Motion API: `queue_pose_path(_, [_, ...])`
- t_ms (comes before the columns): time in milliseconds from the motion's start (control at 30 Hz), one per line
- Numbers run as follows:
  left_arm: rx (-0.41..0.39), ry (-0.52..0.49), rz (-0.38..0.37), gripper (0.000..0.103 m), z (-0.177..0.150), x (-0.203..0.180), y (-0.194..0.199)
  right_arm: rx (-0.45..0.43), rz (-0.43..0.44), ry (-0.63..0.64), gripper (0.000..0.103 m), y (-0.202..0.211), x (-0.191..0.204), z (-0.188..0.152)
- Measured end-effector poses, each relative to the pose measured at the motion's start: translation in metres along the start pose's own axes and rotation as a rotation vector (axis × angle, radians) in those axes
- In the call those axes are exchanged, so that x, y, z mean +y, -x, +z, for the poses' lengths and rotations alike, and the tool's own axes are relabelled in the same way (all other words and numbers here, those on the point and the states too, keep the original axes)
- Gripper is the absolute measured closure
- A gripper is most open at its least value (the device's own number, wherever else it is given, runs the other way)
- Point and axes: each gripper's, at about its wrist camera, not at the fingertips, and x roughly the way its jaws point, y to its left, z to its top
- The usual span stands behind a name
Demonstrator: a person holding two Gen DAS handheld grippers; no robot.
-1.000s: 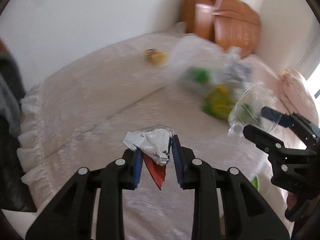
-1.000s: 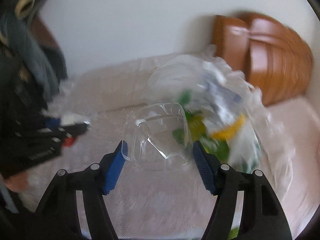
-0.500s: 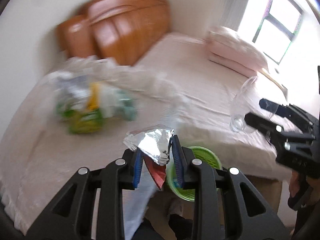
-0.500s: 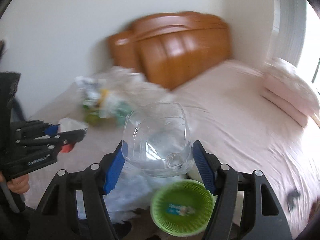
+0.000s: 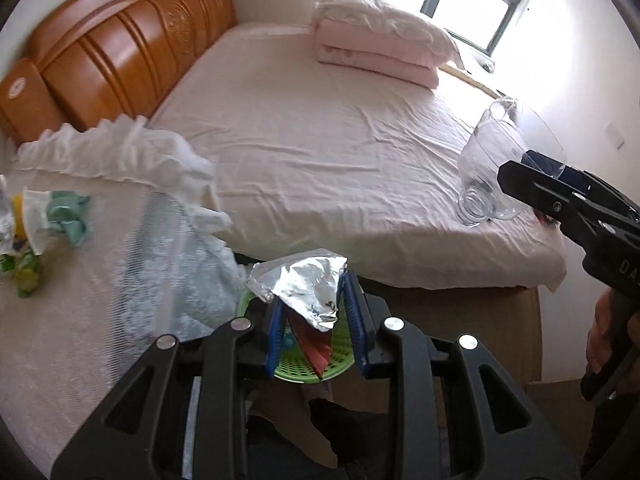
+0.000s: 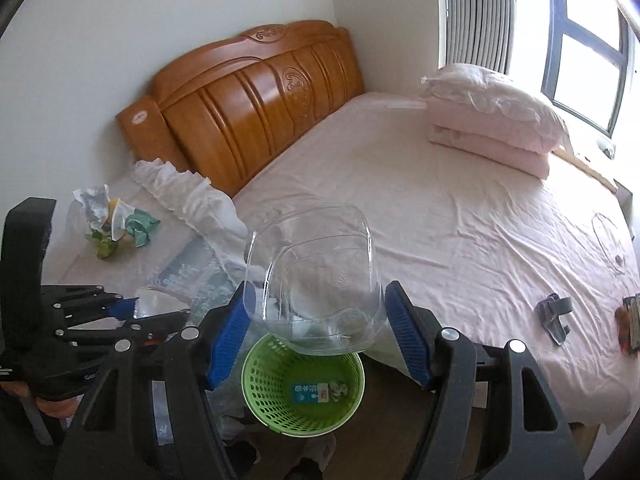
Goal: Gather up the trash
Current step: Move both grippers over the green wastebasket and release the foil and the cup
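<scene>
My left gripper is shut on a crumpled silver and red foil wrapper and holds it above a green perforated trash basket on the floor. My right gripper is shut on a clear plastic container and holds it over the same basket, which has a small packet inside. The container also shows at the right of the left wrist view. A pile of crumpled wrappers lies on the low white-covered surface at the left.
A bed with a pink sheet fills the right side, with a wooden headboard and stacked pillows. A ruffled white cloth hangs by the basket. Small dark objects lie near the bed's foot. A window is behind.
Both grippers have swung right from the pile of wrappers to over the green basket, each still holding its item. The view is now sharp.
</scene>
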Motion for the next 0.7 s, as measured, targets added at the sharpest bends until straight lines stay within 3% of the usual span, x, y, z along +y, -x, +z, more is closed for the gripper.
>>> queue_pose_path(67, [0.019, 0.002, -0.012, 0.074, 0.002, -0.005, -0.009, -0.004, 0.003, 0.000, 0.035, 0.002, -0.004, -0.001])
queue_pose_path(133, [0.048, 0.006, 0.000, 0.056, 0.004, -0.009, -0.019, -0.004, 0.010, -0.002, 0.035, 0.004, -0.009, -0.003])
queue_pose_path(167, [0.056, 0.012, 0.010, 0.033, 0.003, -0.010, -0.023, -0.002, 0.010, -0.001, 0.035, 0.003, -0.010, -0.004])
queue_pose_path(200, [0.058, 0.014, 0.025, 0.019, 0.002, -0.013, -0.025, 0.001, 0.006, 0.001, 0.035, 0.002, -0.011, -0.005])
queue_pose_path(367, [0.042, -0.009, 0.063, 0.008, -0.003, -0.015, -0.020, 0.023, 0.002, -0.003, 0.035, -0.004, -0.014, -0.009])
queue_pose_path(700, [0.008, 0.156, 0.161, 0.008, -0.009, 0.037, 0.007, 0.103, 0.030, -0.012, 0.035, -0.033, -0.008, -0.024])
